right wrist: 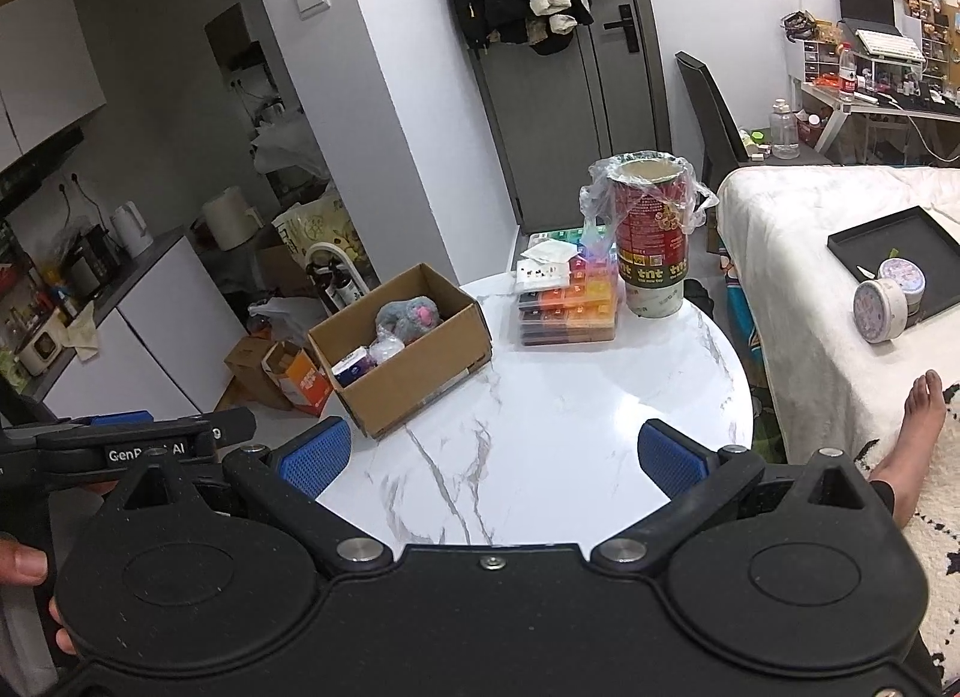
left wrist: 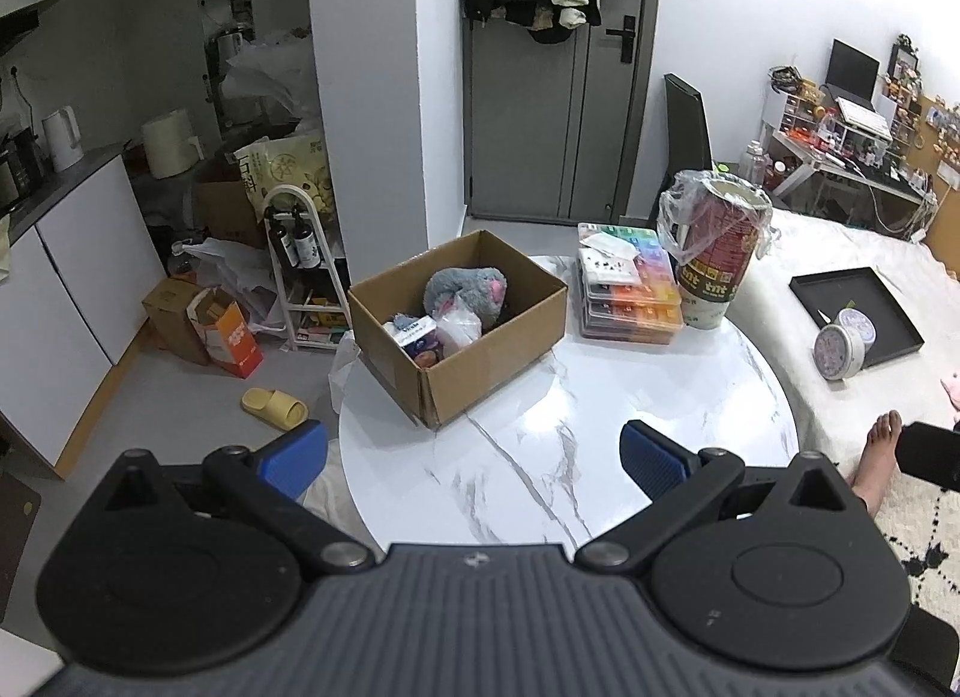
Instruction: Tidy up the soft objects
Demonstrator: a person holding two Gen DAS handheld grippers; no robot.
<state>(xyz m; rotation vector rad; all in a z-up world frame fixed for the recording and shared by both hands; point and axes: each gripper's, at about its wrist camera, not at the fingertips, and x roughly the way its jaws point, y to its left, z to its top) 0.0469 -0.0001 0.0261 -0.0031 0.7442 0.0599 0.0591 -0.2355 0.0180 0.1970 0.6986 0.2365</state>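
An open cardboard box stands on the left part of a round white marble table. Inside lie a grey plush toy with a pink ear, a blue and white tissue pack and a clear plastic bag. My left gripper is open and empty above the table's near edge. My right gripper is open and empty, also near the front edge. The left gripper shows at the left of the right wrist view.
Stacked colourful plastic cases and a tall red tub under a plastic bag stand at the table's back. A bed with a black tray is right. A bare foot, boxes and a slipper lie on the floor.
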